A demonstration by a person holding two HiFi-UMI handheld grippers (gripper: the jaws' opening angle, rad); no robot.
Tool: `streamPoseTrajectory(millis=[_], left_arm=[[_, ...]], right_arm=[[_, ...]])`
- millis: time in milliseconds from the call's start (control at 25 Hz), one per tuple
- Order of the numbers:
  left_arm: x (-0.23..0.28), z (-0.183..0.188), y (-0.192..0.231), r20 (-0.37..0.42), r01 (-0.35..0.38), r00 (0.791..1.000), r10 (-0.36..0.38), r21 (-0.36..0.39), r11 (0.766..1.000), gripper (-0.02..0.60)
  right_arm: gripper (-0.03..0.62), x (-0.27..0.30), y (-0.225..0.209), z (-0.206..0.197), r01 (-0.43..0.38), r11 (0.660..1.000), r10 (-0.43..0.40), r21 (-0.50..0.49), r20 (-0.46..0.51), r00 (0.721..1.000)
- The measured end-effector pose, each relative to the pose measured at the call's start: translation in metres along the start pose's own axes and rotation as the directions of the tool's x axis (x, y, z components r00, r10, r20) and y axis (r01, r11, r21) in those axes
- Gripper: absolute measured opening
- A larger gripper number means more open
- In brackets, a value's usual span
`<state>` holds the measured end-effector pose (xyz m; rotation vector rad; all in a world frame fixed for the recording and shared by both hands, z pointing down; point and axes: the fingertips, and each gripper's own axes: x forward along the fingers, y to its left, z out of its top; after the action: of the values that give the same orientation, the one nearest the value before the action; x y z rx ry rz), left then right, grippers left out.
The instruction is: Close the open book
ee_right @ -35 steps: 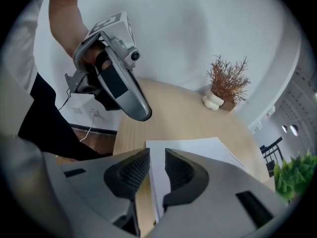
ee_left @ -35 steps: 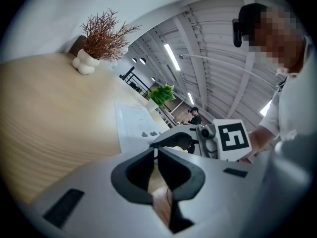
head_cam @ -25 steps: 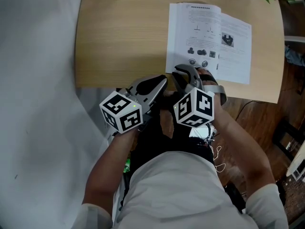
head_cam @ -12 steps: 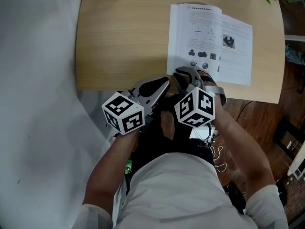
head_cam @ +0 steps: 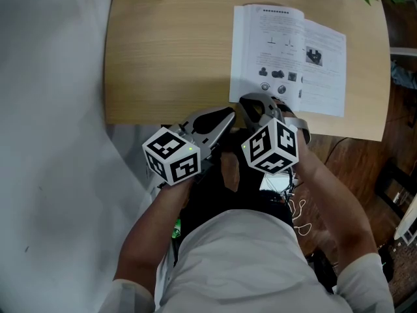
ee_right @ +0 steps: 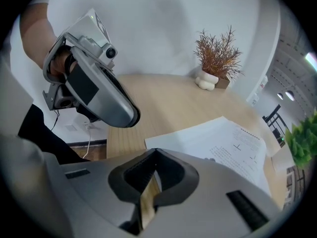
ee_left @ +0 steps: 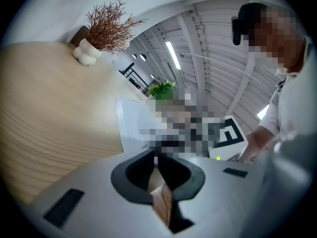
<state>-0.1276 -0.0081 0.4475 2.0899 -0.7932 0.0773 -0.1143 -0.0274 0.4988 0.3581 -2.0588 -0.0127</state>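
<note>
Head view, table (head_cam: 163, 57): pale wood top, a white wall along its left side.
Head view, open book (head_cam: 287, 57): lies flat on the table's right half with its printed pages up. Its lower edge is close to the table's near edge.
Head view, left gripper (head_cam: 226, 114): sits at the table's near edge, tips angled toward the book's near-left corner and just short of the page.
Head view, right gripper (head_cam: 246, 100): sits over the table's near edge with its tips at the book's near-left corner. Contact with the paper can't be judged.
Head view, marker cubes (head_cam: 172, 155): one on each gripper, both off the table on the person's (head_cam: 254, 266) side.
Left gripper view, jaws: closed tip to tip, nothing between them. The table's wood shows just past the tips.
Left gripper view, table's far end: white vase (ee_left: 85, 53) holding dried twigs (ee_left: 111, 26). A green plant (ee_left: 162, 89) stands at the far end beyond the book.
Right gripper view, jaws: pressed together and empty. The book's near corner lies on the table just past the tips.
Right gripper view, left gripper: hangs at the table's near edge, clear of the book, held in a hand.
</note>
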Motion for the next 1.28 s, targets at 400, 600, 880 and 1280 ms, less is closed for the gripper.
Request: streamPoseTrajectory(millis=[400, 600, 880, 1280], left_arm=[[-0.002, -0.001, 0.002, 0.007, 0.000, 1.000, 0.000, -0.015, 1.000, 0.000], [0.006, -0.001, 0.008, -0.014, -0.033, 0.999, 0.032, -0.039, 0.999, 0.000], [0.010, 0.006, 0.007, 0.004, 0.000, 1.000, 0.000, -0.097, 0.995, 0.000], [0.024, 0.022, 0.007, 0.074, 0.105, 0.993, -0.087, -0.297, 0.949, 0.089]], right_arm=[[0.000, -0.016, -0.002, 0.011, -0.052, 0.985, 0.033, 0.162, 0.119, 0.992], [0.000, -0.030, -0.010, 0.012, -0.058, 0.965, 0.010, 0.257, 0.183, 0.983], [0.000, -0.047, -0.020, 0.017, -0.110, 0.880, -0.029, 0.462, 0.285, 0.958], [0.000, -0.065, -0.022, 0.020, -0.099, 0.870, -0.077, 0.484, 0.331, 0.941]])
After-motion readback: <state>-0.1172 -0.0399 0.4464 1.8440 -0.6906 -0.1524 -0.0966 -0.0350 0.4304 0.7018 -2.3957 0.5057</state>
